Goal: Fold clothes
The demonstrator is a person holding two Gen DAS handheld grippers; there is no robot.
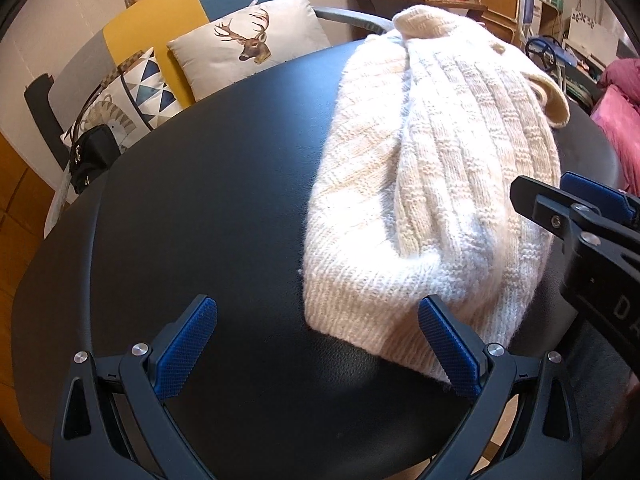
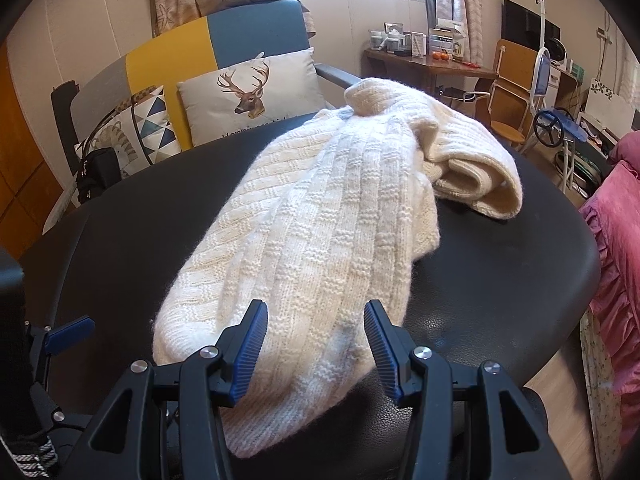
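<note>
In the left wrist view, the cream knitted sweater (image 1: 432, 184) lay on the black table (image 1: 208, 208), bunched into a long narrow mass whose long axis ran from the near edge away to the far side. It sat to the right of the left gripper (image 1: 318, 344), whose blue-padded jaws stood wide apart and empty. The sweater's near hem lay just ahead of the gripper's right finger and partly between the two fingers, above the tabletop. The right gripper (image 1: 576, 208) entered from the right edge, beside the sweater's right flank; from this angle I could not tell how its jaws stood. Cushions on a sofa (image 1: 240, 36) showed beyond the table.

In the right wrist view, the sweater (image 2: 320, 220) ran straight ahead and away from the right gripper (image 2: 316, 348), slanting a little to the far right, where a thick rolled end (image 2: 480, 172) curled over at the far side. The jaws were spread apart, holding nothing, and the sweater's near end lay directly between and beneath them. That made the right hand the nearer one to the garment's near end. The garment lay rumpled rather than in a flat, squared fold.
</note>
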